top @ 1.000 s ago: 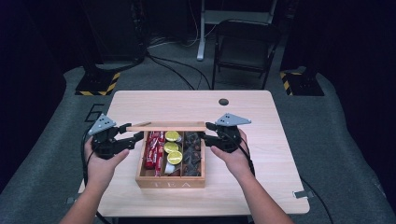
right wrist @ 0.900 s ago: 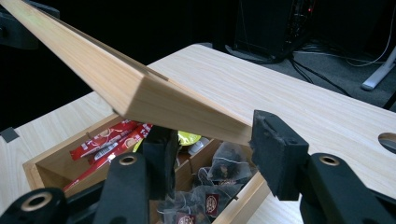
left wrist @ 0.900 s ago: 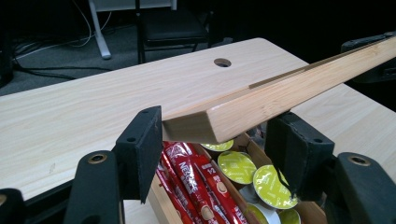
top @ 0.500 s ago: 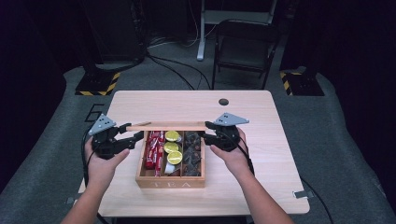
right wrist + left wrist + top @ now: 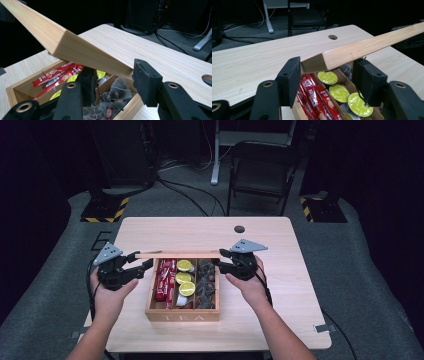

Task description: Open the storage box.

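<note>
A wooden tea box sits mid-table, and its lid is lifted along the back edge. My right gripper is shut on the lid's right end, both pads against the wood. My left gripper straddles the lid's left corner. Its jaws have just been closing; the left pad touches the corner and the other stands just off it. Inside lie red sachets, green-topped capsules and tea bags.
The light wooden table has a round cable hole near its far edge. A dark folding chair stands beyond the table on grey floor. Cables trail from both grippers off the near edge.
</note>
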